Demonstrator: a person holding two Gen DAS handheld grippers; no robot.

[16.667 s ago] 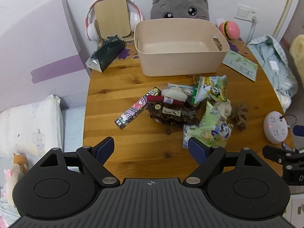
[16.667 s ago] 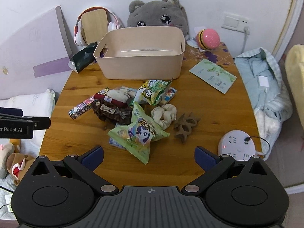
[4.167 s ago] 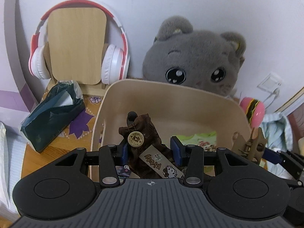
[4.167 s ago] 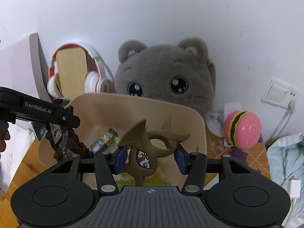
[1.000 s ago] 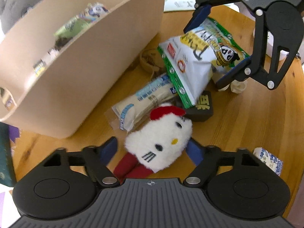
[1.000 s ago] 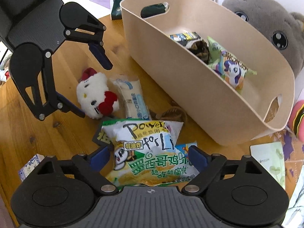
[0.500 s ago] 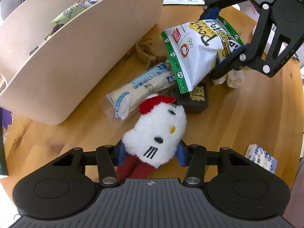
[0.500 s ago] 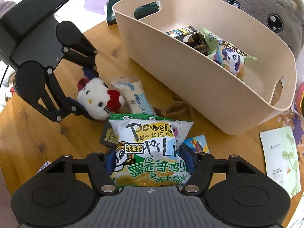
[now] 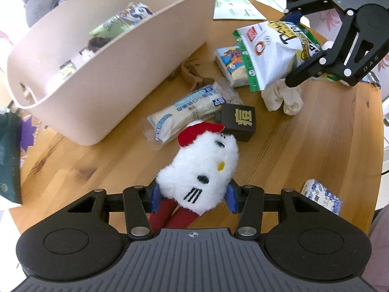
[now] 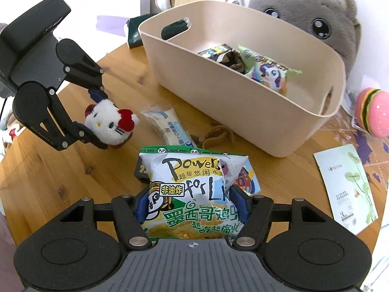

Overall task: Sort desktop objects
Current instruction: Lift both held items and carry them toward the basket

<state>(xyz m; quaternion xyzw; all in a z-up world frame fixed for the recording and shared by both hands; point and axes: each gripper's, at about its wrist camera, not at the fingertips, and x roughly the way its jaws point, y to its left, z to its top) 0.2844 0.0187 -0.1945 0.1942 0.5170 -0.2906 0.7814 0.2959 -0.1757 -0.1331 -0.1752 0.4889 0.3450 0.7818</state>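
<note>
Fingers of the left gripper (image 9: pixel 192 198) press into both sides of a white plush cat (image 9: pixel 200 170), its red legs trailing back toward the palm; the toy looks just clear of the worktop (image 9: pixel 304 150). In the right wrist view the right gripper (image 10: pixel 192 204) is clamped across the lower half of a crisp bag (image 10: pixel 194 187), whose top stands free above the blue pads.

Both loads are soft, so the squeeze should stay as it is: firmer on the bag risks bursting it, looser on the plush lets the fur slip. My judgement is that both should rise straight up before travelling, since clutter lies close beneath them: a wrapped bar (image 9: pixel 187 107), a black block (image 9: pixel 239 121), a blue packet (image 9: pixel 229 60), a pale cloth (image 9: pixel 282 96) and a brown clip (image 10: pixel 218 133).

Beyond these stands the beige bin (image 10: pixel 267 121), already holding a pony snack bag (image 10: pixel 269 73) and other small things. Its near wall is tall, so each load needs to clear the rim (image 10: pixel 243 77) fully, with the grippers entering apart, one toward each end, to avoid knocking together. Letting go low inside keeps things from bouncing out. A grey plush toy (image 10: pixel 328 22) sits behind the bin.
</note>
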